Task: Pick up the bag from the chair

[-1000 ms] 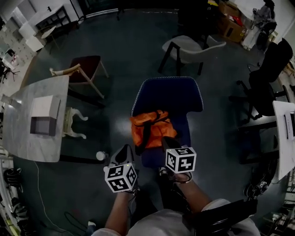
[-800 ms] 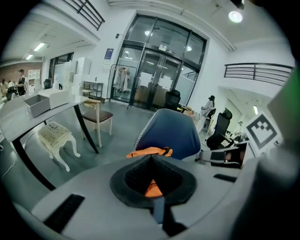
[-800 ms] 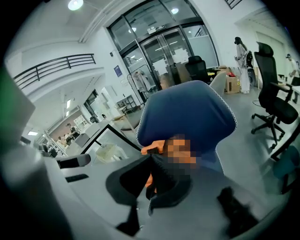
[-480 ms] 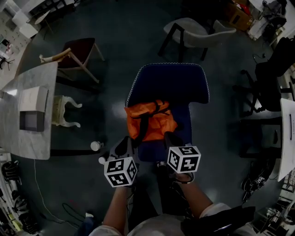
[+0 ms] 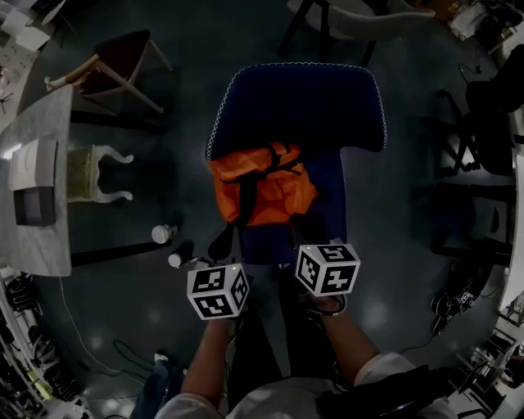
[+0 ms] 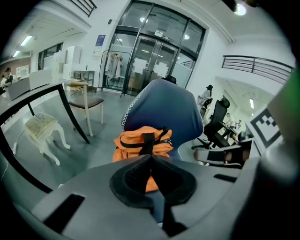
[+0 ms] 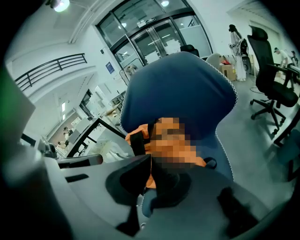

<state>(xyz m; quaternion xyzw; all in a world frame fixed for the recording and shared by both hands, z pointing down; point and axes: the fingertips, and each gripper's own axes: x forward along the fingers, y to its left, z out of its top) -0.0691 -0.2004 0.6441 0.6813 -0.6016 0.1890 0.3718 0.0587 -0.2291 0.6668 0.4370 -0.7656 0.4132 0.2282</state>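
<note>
An orange bag with black straps lies on the seat of a dark blue chair. Both grippers hover at the seat's front edge, a little short of the bag. My left gripper is shut with nothing in it; in the left gripper view its pads meet in front of the bag. My right gripper is likewise shut and empty. In the right gripper view the bag sits just beyond the closed jaws, against the chair back, partly under a mosaic patch.
On the left stand a marble table bearing a box, a small white stool and a wooden chair. Two small cups sit on the floor. Black office chairs are on the right, a grey chair behind.
The blue chair and bag now look larger and sit higher in the head view. Both grippers stay shut, low in the view near the seat's front edge.
</note>
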